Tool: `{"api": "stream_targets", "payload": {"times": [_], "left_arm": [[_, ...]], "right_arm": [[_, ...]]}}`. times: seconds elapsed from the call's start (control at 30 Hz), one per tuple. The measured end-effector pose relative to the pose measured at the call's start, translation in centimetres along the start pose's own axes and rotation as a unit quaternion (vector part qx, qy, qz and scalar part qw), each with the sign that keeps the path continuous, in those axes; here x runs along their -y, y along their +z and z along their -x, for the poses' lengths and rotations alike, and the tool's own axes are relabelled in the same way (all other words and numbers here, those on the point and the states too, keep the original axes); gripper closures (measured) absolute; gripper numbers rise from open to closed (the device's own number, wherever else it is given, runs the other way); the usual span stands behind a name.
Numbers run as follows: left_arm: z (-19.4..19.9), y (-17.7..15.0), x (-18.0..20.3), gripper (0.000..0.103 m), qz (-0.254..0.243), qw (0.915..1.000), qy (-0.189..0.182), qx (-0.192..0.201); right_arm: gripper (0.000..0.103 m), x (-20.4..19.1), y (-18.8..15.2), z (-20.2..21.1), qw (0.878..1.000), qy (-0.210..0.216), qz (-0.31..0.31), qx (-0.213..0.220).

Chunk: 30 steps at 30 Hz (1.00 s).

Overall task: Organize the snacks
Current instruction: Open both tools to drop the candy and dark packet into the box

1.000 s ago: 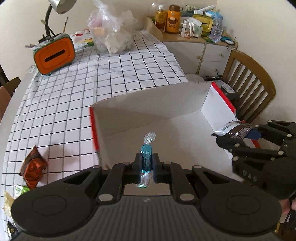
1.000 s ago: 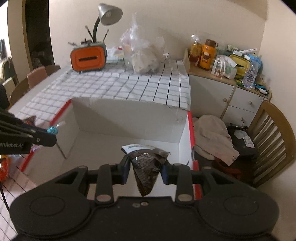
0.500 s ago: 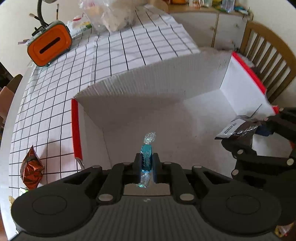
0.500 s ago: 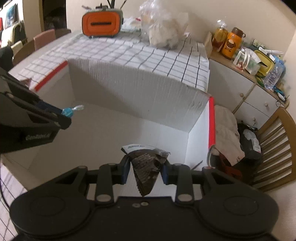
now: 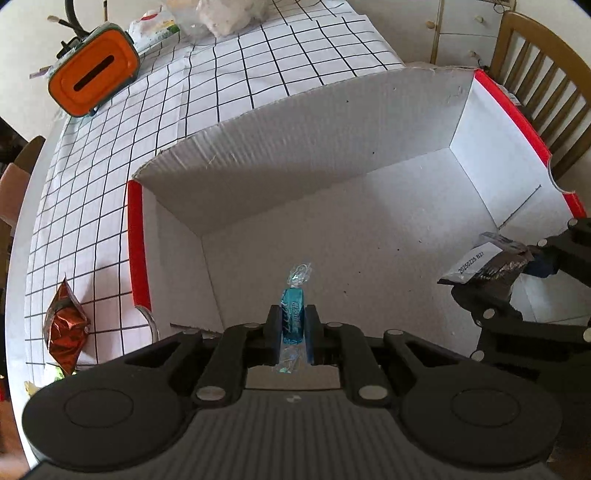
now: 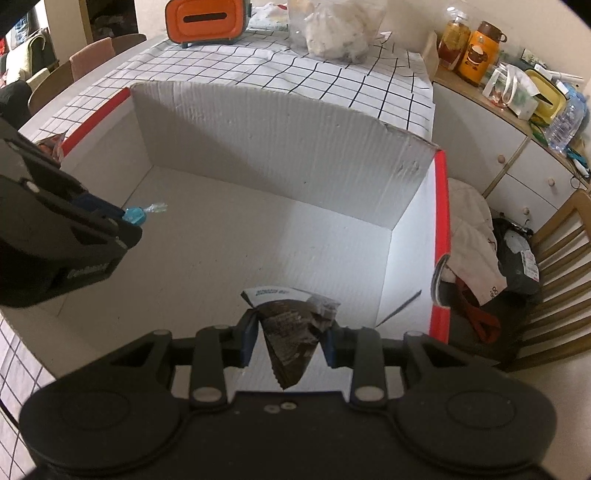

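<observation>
- Snacks are in both of my tools: a blue wrapped candy sits pinched between the jaws of my left gripper, and a dark crinkled snack packet with a white printed edge is clamped in my right gripper
- The candy stands upright along the fingers, its clear twisted ends sticking out above and below the pads
- The packet hangs point-down between the right fingers, its white edge at the top
- Both grippers point steeply down into a large white cardboard box with red-trimmed side edges; its floor looks bare
- From the left camera, my right gripper shows at the right edge, over the box's right side; from the right camera, my left gripper shows at the left edge, over the box's left side
- The two grippers are well apart
- The box rests on a table with a white, black-gridded cloth
- An orange foil snack packet lies on the cloth just outside the box's left wall
- At the far end of the table stand an orange box with a slot and a clear plastic bag
- A wooden chair stands beyond the box's right side
</observation>
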State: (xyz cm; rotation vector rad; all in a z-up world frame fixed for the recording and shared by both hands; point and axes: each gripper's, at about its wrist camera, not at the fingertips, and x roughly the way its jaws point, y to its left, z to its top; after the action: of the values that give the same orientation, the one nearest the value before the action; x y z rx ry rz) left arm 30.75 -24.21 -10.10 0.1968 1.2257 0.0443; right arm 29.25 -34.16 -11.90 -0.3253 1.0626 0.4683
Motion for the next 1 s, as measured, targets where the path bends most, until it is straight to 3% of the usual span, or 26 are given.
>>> {"api": "stream_targets", "payload": {"times": [0.23, 0.5, 0.67, 0.93, 1.0], "left_arm": [[0.8, -0.6, -0.4, 0.090, 0.010, 0.9997, -0.015, 0.013], [2.7, -2.1, -1.4, 0.077, 0.031, 0.9980, -0.041, 0.037], [4.1, -3.2, -2.2, 0.075, 0.036, 0.9964, -0.051, 0.057], [6.8, -5.4, -4.2, 0.073, 0.047, 0.9923, -0.068, 0.092], [7.4, -5.9, -5.0, 0.067, 0.052, 0.9911, -0.074, 0.097]], "right_arm": [[0.066, 0.0, -0.6, 0.9, 1.000, 0.011, -0.002, 0.009], [0.063, 0.5, -0.9, 3.1, 0.998, 0.032, -0.029, 0.035], [0.060, 0.4, -0.9, 5.0, 0.997, 0.039, -0.040, 0.057], [0.046, -0.9, -1.0, 8.6, 0.992, 0.047, -0.055, 0.101], [0.043, -1.6, -0.9, 9.5, 0.991, 0.048, -0.053, 0.111]]}}
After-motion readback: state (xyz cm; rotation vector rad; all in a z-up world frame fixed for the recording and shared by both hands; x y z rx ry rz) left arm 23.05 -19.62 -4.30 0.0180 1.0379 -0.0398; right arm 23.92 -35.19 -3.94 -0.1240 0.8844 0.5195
